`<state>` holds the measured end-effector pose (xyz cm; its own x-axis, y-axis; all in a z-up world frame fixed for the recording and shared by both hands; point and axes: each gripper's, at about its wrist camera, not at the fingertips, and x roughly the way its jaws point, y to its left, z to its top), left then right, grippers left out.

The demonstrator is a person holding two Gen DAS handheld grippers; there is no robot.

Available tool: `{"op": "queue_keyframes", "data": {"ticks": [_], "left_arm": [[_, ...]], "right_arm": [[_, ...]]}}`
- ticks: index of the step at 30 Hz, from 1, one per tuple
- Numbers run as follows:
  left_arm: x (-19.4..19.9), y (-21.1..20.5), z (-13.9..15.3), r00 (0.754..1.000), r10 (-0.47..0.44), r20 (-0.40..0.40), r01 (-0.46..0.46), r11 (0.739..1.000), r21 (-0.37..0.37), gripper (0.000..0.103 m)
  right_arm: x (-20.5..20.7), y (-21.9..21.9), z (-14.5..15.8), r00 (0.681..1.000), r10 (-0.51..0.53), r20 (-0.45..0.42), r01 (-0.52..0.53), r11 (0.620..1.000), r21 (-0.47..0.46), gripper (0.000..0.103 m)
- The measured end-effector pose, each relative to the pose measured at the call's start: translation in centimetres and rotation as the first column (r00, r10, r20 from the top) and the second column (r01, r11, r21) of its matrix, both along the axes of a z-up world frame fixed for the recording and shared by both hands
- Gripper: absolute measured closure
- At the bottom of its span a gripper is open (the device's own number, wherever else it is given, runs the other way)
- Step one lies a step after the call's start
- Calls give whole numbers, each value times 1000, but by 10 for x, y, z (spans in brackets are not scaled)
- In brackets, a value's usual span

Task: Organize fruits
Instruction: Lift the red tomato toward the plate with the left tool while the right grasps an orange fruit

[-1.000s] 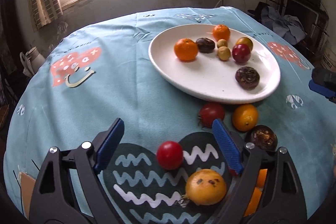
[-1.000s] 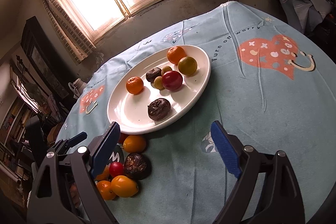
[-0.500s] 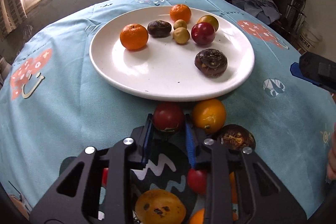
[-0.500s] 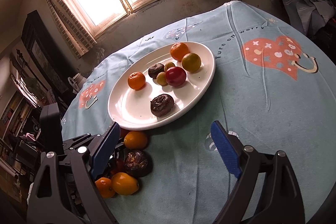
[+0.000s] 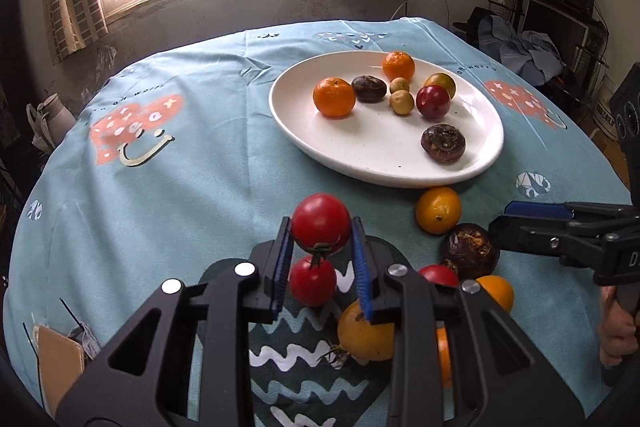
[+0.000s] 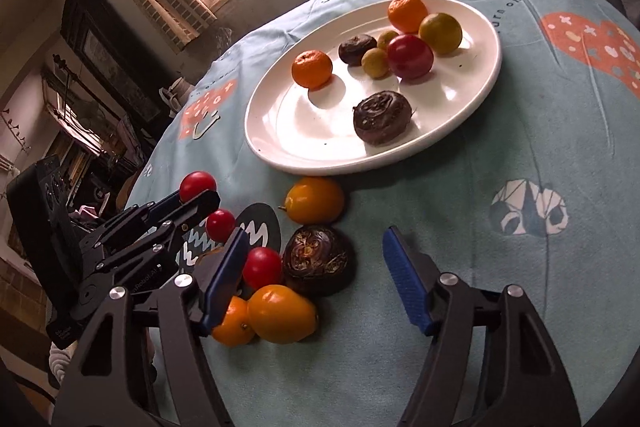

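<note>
Left tool (image 5: pixel 321 251) clamped on a red tomato (image 5: pixel 320 223), lifted above the tabletop (image 5: pixel 200 187), short of the white plate (image 5: pixel 304 139). Right tool (image 6: pixel 316 279) spread wide, nothing between its pads, low beside the loose pile. Only from the right wrist view: the held tomato (image 6: pixel 197 185) seen side-on, clear of the cloth. Only from the left wrist view: a second tomato (image 5: pixel 313 285) directly under the held one. Near plate rim touching an orange fruit (image 6: pixel 314 199); bare white room across the plate's near-left part. Dark wrinkled fruit (image 6: pixel 318 259) just left of centre between the right tool's pads.
</note>
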<state>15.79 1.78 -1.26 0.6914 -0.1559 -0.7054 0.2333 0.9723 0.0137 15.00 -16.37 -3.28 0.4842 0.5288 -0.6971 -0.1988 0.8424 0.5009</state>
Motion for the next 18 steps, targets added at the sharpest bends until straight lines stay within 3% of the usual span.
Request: {"op": "queue_keyframes", "data": {"ticks": [8,9,10,12,18], "left_arm": [[3,-1,-7,999,-7,-32,6,1000,-17,74],[5,-1,-8,999,-8,-37,8,1000,-18,74],[5,-1,-9,999,-10,-43,9,1000,-20,74],[7,-2,-13,999,-11,-53,10,1000,-18,74],[4,-5,-15,998,-25,-57,24,999,-22,74]], "right_arm": [[23,33,-11,1000,-6,-5,5,993,-122,38],[24,35,-12,1000,-8,9,9,991,-135,41],[24,37,-12,1000,-7,23,10,987,-161,54],[25,33,-13,1000,10,19,-8,991,-135,61],[-5,17,-2,998,57,22,-56,997,-57,62]]}}
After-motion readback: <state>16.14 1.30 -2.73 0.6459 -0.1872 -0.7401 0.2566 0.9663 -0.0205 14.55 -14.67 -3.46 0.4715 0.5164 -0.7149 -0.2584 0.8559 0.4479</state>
